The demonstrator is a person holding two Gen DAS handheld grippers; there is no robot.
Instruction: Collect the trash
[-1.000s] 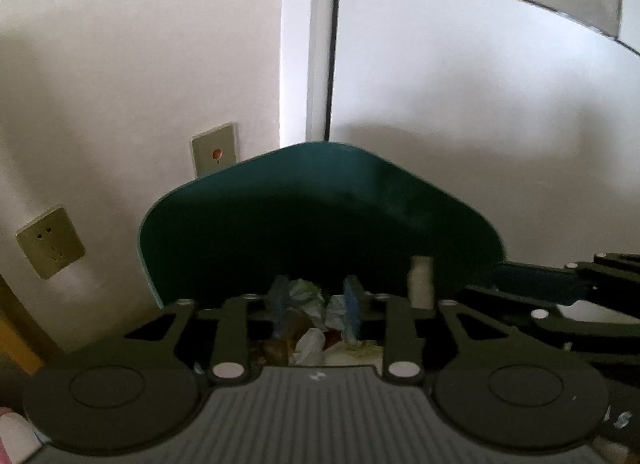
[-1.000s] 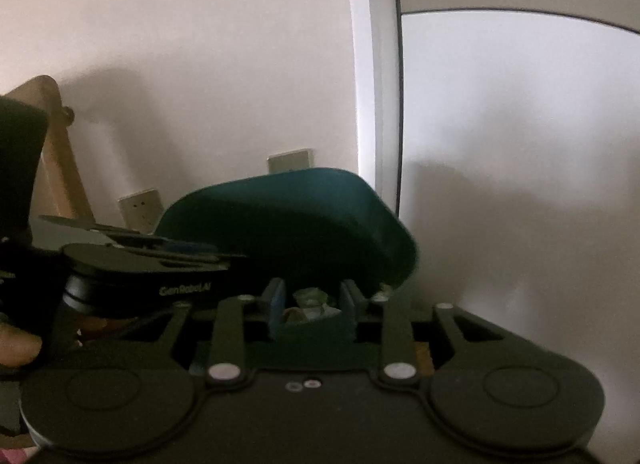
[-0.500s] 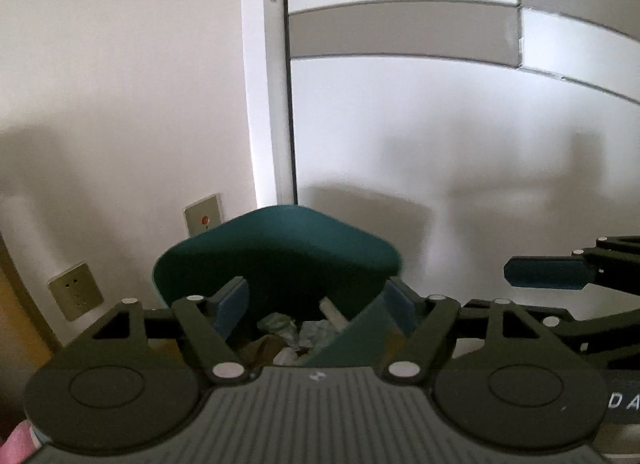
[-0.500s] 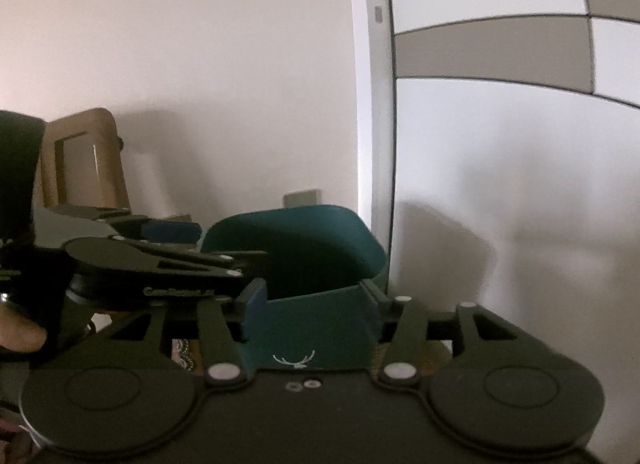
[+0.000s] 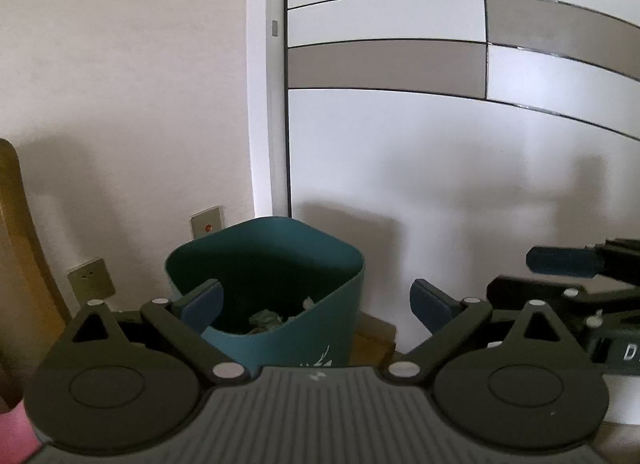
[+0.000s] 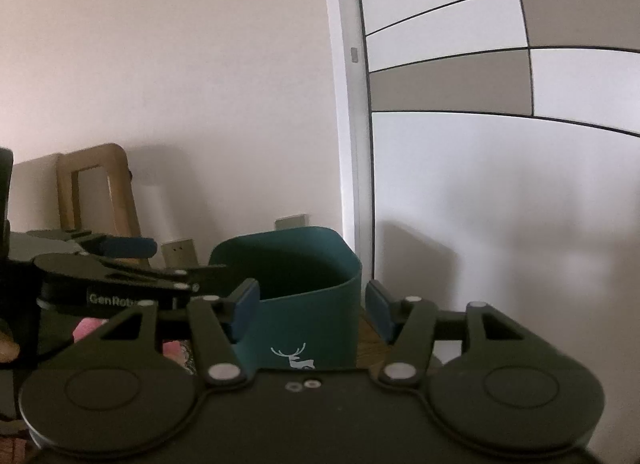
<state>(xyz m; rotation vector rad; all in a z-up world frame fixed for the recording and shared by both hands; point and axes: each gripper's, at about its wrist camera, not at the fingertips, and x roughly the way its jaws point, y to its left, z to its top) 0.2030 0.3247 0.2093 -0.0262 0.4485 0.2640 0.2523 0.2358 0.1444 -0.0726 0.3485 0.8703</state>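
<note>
A teal bin [image 5: 280, 264] with a white deer print stands on the floor against the wall, and crumpled trash [image 5: 266, 320] lies inside it. My left gripper [image 5: 316, 302] hovers before and above the bin. Its jaws are opening wide and nothing is between the pads. The right wrist view shows the same bin [image 6: 304, 324] just beyond my right gripper [image 6: 312, 306]. Those jaws are opening too, and the blue pads [image 6: 246, 306] touch nothing. Each gripper shows in the other's view: the right gripper [image 5: 560, 264] at the right edge, the left gripper [image 6: 160, 264] at the left.
Behind the bin is a white wall with sockets [image 5: 90, 280] and a switch plate [image 5: 206, 221]. A white door [image 5: 440, 163] with grey panels stands on the right. A wooden frame [image 6: 96, 187] leans on the wall at left. Something pink [image 5: 16, 436] sits bottom left.
Both grippers have drawn back and up from the bin's mouth, so the bin looks smaller and lower. Both pairs of jaws have spread from nearly shut to wide.
</note>
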